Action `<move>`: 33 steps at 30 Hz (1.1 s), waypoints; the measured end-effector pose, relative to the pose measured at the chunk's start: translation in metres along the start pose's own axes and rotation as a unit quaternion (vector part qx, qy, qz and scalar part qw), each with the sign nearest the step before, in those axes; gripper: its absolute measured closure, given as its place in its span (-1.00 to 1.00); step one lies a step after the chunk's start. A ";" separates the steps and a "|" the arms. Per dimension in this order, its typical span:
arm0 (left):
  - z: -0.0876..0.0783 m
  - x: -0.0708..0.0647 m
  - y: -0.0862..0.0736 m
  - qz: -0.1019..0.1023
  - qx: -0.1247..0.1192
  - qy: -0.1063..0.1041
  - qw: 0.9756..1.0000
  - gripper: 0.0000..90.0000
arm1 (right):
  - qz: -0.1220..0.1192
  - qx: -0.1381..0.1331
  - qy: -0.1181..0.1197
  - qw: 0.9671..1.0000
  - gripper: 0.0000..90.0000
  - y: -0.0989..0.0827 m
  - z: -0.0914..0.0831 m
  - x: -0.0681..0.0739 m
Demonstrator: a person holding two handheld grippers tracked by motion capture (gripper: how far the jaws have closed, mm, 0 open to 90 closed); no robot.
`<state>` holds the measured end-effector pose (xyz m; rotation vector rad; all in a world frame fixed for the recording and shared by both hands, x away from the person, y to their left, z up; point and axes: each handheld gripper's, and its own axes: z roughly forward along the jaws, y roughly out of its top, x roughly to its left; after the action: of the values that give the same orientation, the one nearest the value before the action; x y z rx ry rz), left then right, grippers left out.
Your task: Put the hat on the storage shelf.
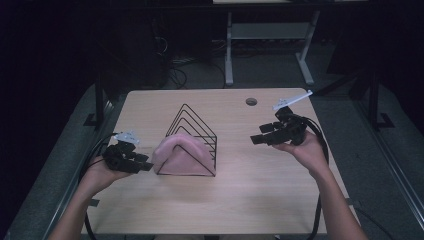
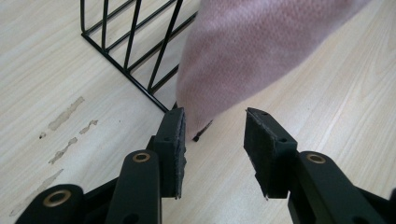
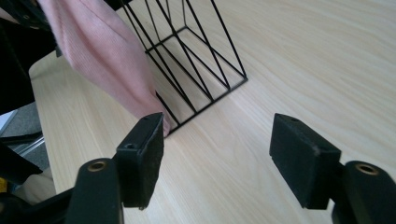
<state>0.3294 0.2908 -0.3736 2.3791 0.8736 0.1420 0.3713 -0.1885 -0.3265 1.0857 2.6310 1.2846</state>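
Left gripper view puts our two black pads (image 2: pixel 173 140) apart with bare wood between them; the lower edge of the pink cloth (image 2: pixel 252 51) hangs just ahead of the near pad, not pinched. Over in the right gripper view our pads (image 3: pixel 142 156) stand wider still, nothing between them, the cloth's corner showing behind the left one and the wire rack (image 3: pixel 196 70) farther off.

From the high view we see our left gripper (image 1: pixel 131 161) just beside the cloth (image 1: pixel 179 154), while our right gripper (image 1: pixel 265 135) hovers well apart from the rack (image 1: pixel 192 131), off to its right above the table (image 1: pixel 240 200).

We find the cloth draped over the front wires of the rack, peaked at the top and falling down both sides to the tabletop, so we judge the hanging done and both grips let go. What remains, as far as we can tell, is pulling both hands clear; whether the cloth needs straightening we cannot say from here.
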 end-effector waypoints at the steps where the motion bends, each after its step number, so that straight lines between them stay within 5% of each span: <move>1: 0.000 0.000 0.000 -0.001 -0.001 -0.001 1.000 0.29 | 0.002 -0.001 -0.003 1.000 -0.30 -0.005 -0.001 -0.002; 25: 0.000 -0.004 -0.013 -0.013 -0.005 -0.002 1.000 0.04 | 0.062 -0.007 -0.032 0.998 -0.39 -0.081 -0.006 -0.019; 33: 0.002 -0.006 -0.021 -0.025 -0.012 0.003 1.000 -0.10 | 0.072 0.017 -0.033 0.997 -0.43 -0.110 -0.009 -0.022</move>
<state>0.3136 0.2986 -0.3866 2.3344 0.9280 0.1394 0.3214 -0.2539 -0.4032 1.3216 2.5776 1.2070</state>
